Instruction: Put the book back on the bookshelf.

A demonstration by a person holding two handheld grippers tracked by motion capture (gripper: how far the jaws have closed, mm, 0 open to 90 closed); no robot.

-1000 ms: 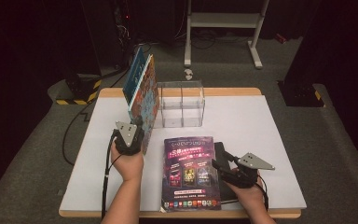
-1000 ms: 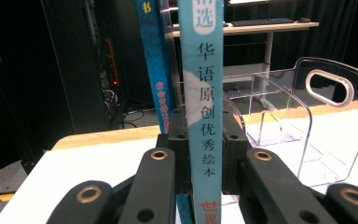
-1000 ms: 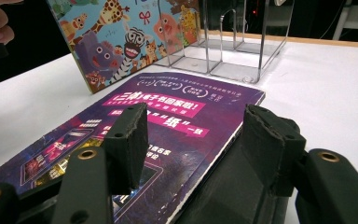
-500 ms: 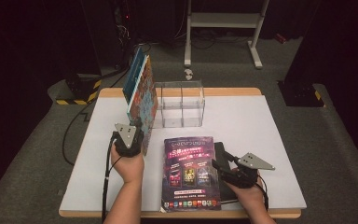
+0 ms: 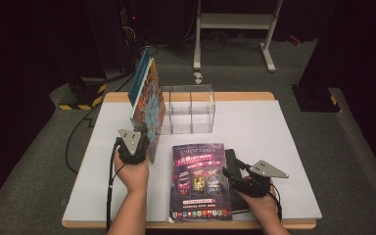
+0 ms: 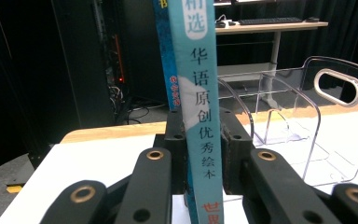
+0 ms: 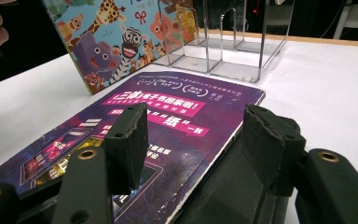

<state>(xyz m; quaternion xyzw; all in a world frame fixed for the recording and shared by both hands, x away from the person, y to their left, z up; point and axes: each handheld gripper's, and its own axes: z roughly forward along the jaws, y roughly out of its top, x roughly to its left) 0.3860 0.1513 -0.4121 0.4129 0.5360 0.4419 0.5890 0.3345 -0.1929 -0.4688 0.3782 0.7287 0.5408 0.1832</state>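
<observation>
left tongs (image 5: 144,131) pinching the upright picture book (image 5: 148,100), grip just easing; clear rack (image 5: 188,110) beside it holds nothing; right tongs (image 5: 231,169) spread over the purple magazine (image 5: 199,180).

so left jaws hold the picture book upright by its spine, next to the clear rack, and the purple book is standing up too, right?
Not quite. The purple book lies flat on the table, as the high view shows. The rest holds: the left gripper clamps the picture book upright by its spine, beside the clear rack.
</observation>
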